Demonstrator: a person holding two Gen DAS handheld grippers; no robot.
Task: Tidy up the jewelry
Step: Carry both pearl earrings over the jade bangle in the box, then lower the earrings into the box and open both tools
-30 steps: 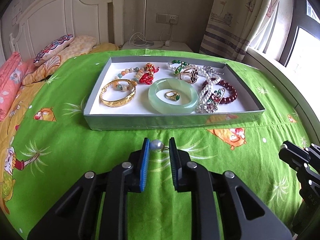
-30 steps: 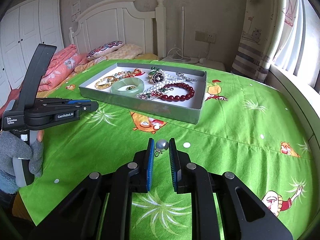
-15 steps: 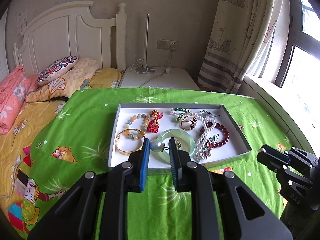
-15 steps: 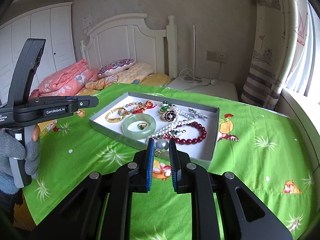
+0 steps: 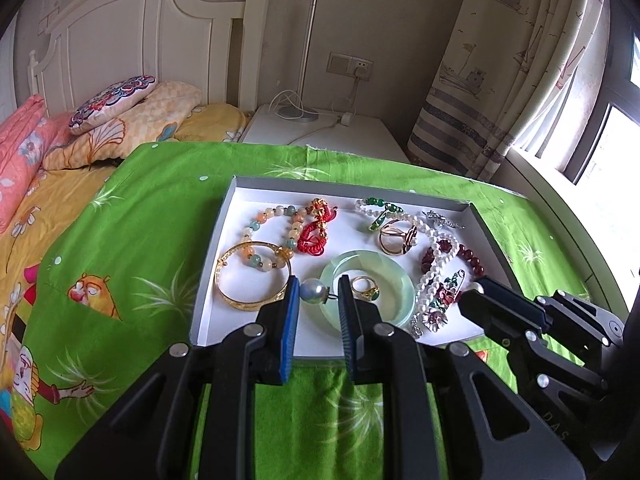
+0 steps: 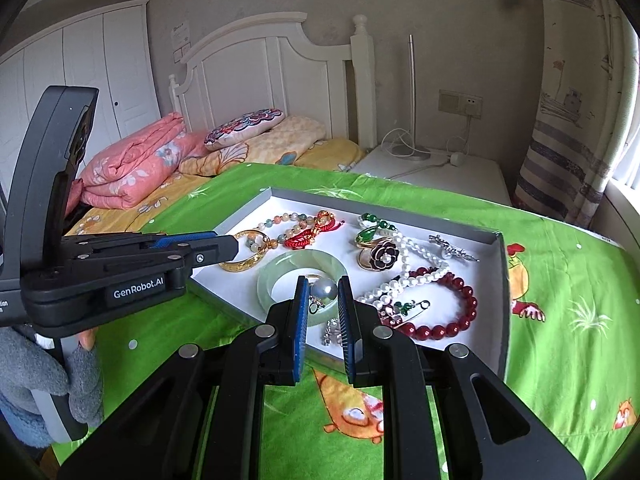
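Observation:
A grey tray [image 5: 216, 240] [image 6: 502, 280] with a white floor lies on the green bed cover and holds several pieces of jewelry. Among them are a pale jade bangle [image 5: 394, 284] [image 6: 280, 266], a gold bangle [image 5: 240, 300], a dark red bead bracelet [image 6: 460, 320] and a pearl string [image 6: 404, 278]. My left gripper [image 5: 318, 292] is shut on a pearl earring [image 5: 314, 291] above the tray's near edge. My right gripper [image 6: 323, 294] is shut on a second pearl earring [image 6: 325, 290], over the jade bangle. The right gripper's fingers [image 5: 500, 308] reach in at the tray's right corner.
A gloved hand [image 6: 44, 380] holds the left gripper's handle. Beyond the tray are pillows [image 5: 116, 98], a folded pink quilt [image 6: 136, 168], a white headboard [image 5: 140, 40], a white nightstand [image 5: 328, 132] with a lamp base and cables, and a curtain [image 5: 500, 80] by the window.
Both grippers have lifted and carried their pearl earrings forward from the green cover to over the tray's near part. The right gripper has come closer to the left one.

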